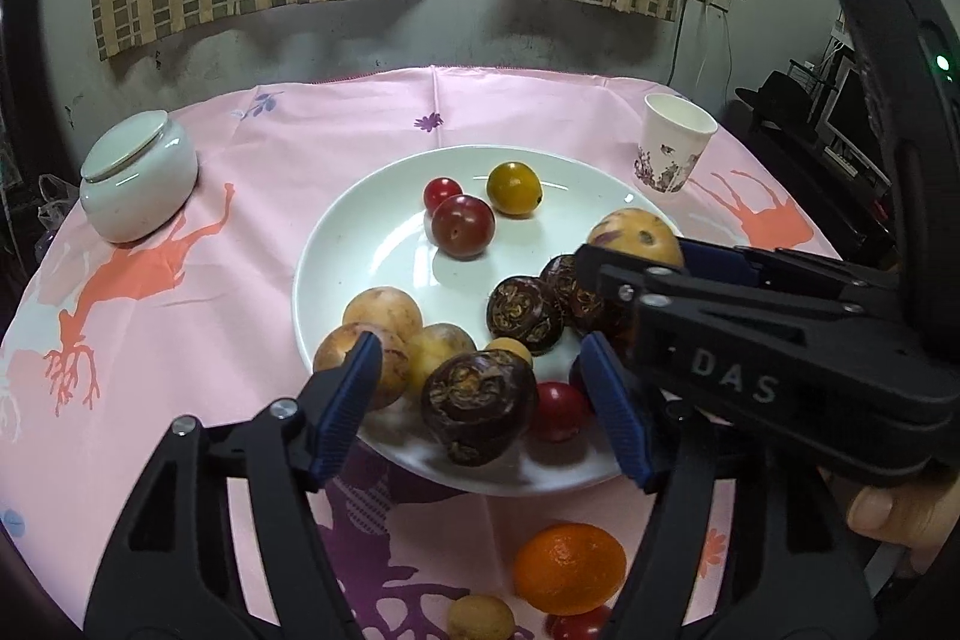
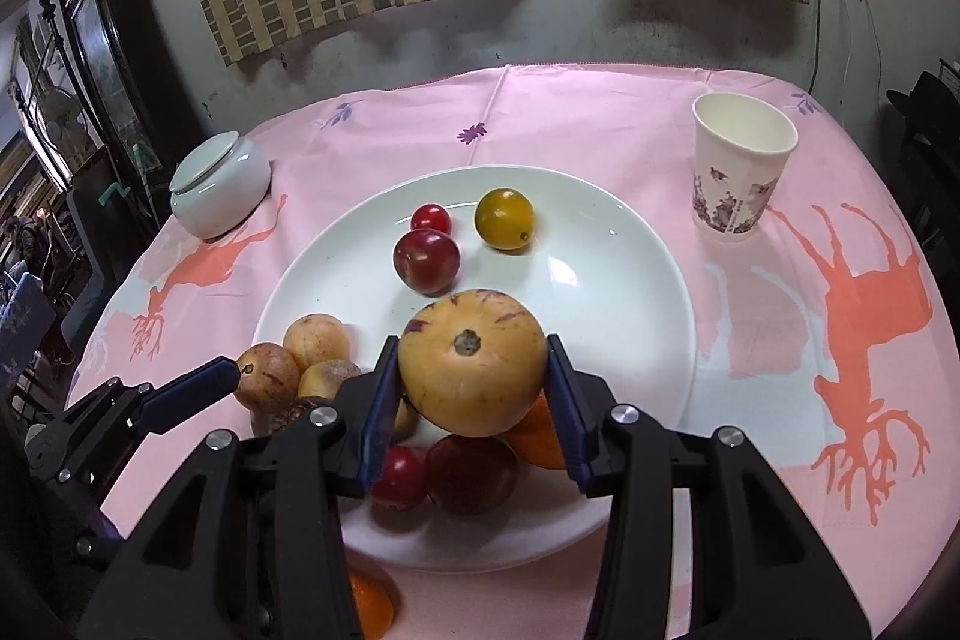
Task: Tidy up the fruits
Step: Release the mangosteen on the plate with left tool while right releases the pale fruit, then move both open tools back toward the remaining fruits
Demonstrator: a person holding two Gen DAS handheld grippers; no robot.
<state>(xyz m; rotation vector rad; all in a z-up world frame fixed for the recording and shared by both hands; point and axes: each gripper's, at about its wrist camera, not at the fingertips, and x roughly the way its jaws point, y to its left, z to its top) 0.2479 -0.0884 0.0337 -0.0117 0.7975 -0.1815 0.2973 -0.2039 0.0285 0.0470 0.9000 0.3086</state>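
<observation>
1. Left wrist view: the left gripper [image 1: 480,400] is held with jaws apart over the near edge of the white plate [image 1: 372,220]; a dark brown fruit [image 1: 477,409] lies between the pads, which are not pressed on it. An orange [image 1: 569,568] is seen on the pink tablecloth [image 1: 240,196], off the plate's near edge. The right gripper [image 1: 606,274] is seen at the plate's right edge.
2. Right wrist view: the right gripper [image 2: 474,388] is clamped on a yellow purple-streaked fruit [image 2: 473,370] above the plate's near part. A paper cup [image 2: 741,166] is stood toward the far right corner, a lidded jar [image 2: 219,184] toward the far left
</observation>
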